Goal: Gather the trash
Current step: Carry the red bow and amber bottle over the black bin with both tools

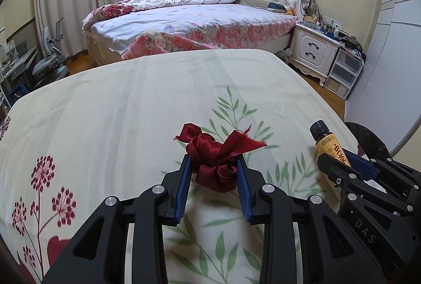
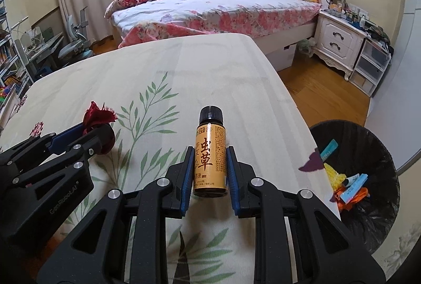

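Above the leaf-printed tablecloth [image 2: 210,68], I carry one piece of trash in each hand. My left gripper [image 1: 213,165] is clamped on a crumpled dark red satin ribbon [image 1: 218,155], the blue pads squeezing the knotted bulk while two frayed tails stick out past the fingertips, up and away from me. My right gripper [image 2: 209,168] is clamped on a small amber bottle [image 2: 210,155] with an orange label and black screw cap; the pads press its lower half from either side, so its weight sits between them rather than hanging from the cap. I judge both grips suit carrying: each item is clear of the cloth, neither resting on it. The bottle's long axis runs along my fingers, cap pointing forward and away, base towards my camera. A black-lined trash bin [image 2: 373,226], already holding coloured scraps, stands just off the table's right edge, the likely destination for both.
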`<state>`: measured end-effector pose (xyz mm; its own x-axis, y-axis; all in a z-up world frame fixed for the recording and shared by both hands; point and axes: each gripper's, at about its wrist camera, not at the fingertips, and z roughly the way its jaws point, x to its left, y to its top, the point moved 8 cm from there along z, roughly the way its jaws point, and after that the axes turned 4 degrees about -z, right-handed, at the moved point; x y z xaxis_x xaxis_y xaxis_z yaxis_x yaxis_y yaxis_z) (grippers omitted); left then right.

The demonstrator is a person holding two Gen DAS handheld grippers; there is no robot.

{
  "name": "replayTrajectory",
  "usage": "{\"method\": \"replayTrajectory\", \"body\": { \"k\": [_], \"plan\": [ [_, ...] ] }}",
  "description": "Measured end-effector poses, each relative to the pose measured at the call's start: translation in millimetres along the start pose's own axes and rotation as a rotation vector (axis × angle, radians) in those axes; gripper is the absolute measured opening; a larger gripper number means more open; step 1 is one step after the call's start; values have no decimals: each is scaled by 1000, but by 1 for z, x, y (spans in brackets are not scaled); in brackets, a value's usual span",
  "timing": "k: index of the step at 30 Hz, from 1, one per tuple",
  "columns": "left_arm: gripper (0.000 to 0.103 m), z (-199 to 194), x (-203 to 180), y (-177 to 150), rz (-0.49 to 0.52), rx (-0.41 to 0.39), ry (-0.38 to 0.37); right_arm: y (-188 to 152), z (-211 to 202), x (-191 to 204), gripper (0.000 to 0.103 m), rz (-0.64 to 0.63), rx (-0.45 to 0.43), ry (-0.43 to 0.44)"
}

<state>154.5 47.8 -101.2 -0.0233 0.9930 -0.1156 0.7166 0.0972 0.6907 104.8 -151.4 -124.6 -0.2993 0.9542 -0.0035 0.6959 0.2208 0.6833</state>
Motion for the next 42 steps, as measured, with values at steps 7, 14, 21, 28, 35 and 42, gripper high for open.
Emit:
{"method": "replayTrajectory", "body": {
  "k": [7, 14, 21, 28, 35, 42],
  "plan": [
    [33, -18, -24, -9, 26, -29, -38, -14, -23, -15, 23, 31, -21, -12],
    [33, -34, -55, -12, 64, -63, -88, -28, -43, -41, 23, 66, -40, -61],
    [33, -38, -84, -14, 108, -74, -132, -38, -62, -78, 23, 113, -63, -125],
    [33, -39, -114, -12, 156, -82, -170, -44, -75, -116, 23, 166, -85, -195],
    [33, -34, -148, -6, 213, -94, -210, -41, -84, -150, 23, 212, -113, -271],
    [33, -27, -186, 2, 265, -115, -244, -38, -83, -182, 23, 258, -130, -323]
  ]
}}
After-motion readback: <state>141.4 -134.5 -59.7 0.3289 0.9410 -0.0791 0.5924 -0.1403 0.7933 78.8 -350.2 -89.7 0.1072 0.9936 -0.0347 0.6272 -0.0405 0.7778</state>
